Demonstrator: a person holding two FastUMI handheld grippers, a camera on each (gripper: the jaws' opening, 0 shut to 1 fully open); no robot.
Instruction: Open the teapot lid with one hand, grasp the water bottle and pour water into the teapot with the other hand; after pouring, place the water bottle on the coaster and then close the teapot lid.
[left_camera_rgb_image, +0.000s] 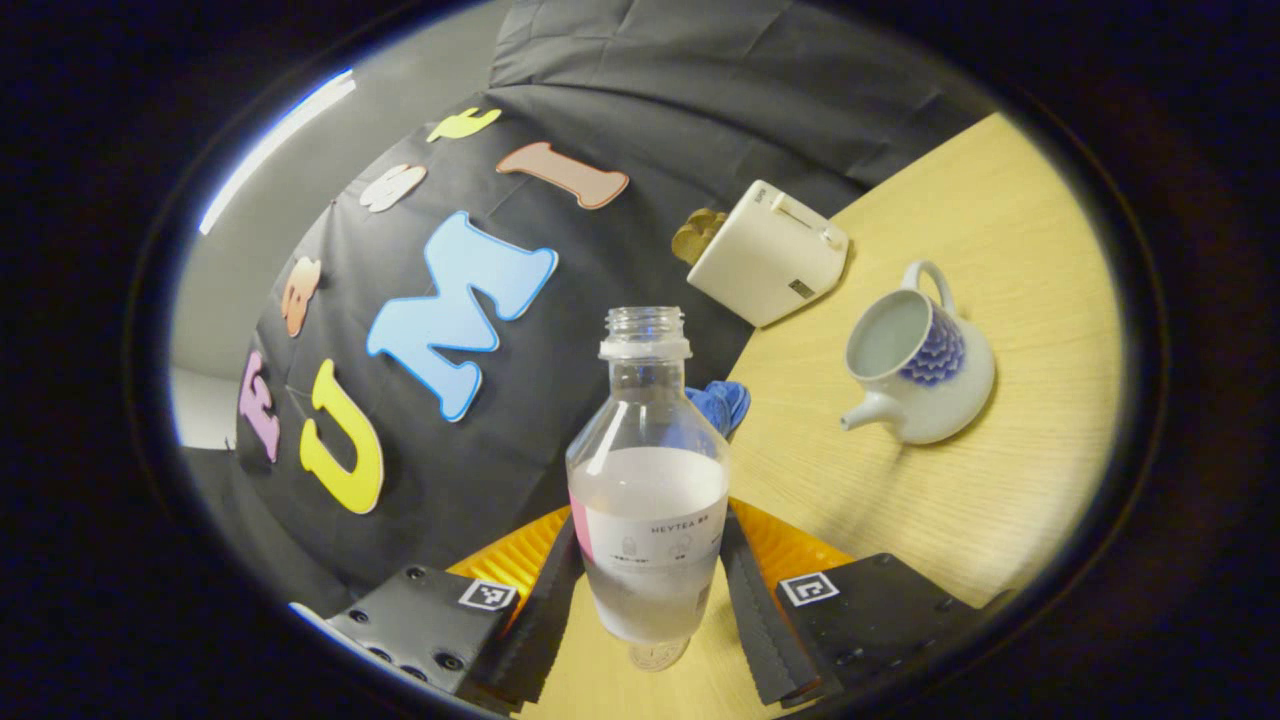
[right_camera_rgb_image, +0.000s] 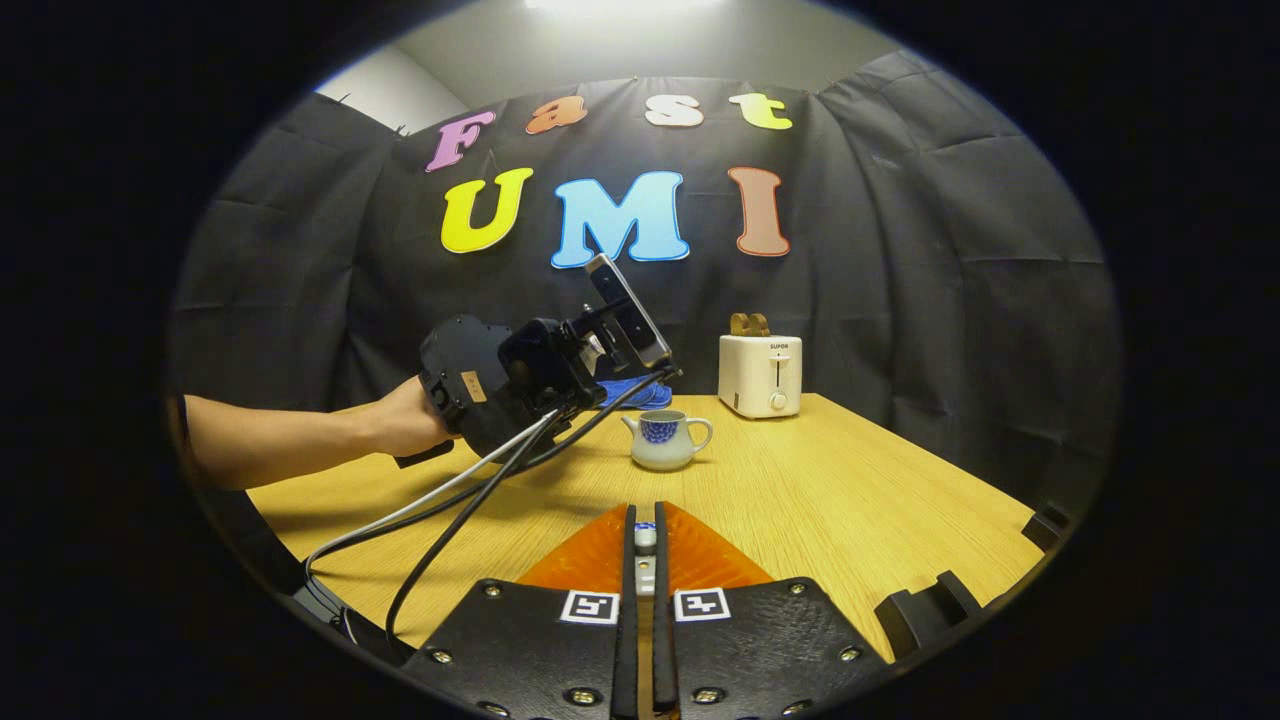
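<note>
The left gripper (left_camera_rgb_image: 650, 590) has its fingers clamped on the uncapped water bottle (left_camera_rgb_image: 648, 480), tilted above the counter (left_camera_rgb_image: 900, 500). The lidless teapot (left_camera_rgb_image: 915, 365) stands near the toaster (left_camera_rgb_image: 768, 252) toward the counter's far edge. The right gripper (right_camera_rgb_image: 645, 545) pinches the small teapot lid (right_camera_rgb_image: 645, 538).

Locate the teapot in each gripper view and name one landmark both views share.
Left gripper view: the teapot sits right of centre on the table, lid off, spout pointing toward the held bottle.
Right gripper view: the teapot stands mid-frame, just left of the toaster.
Shared landmark: the white toaster.
</note>
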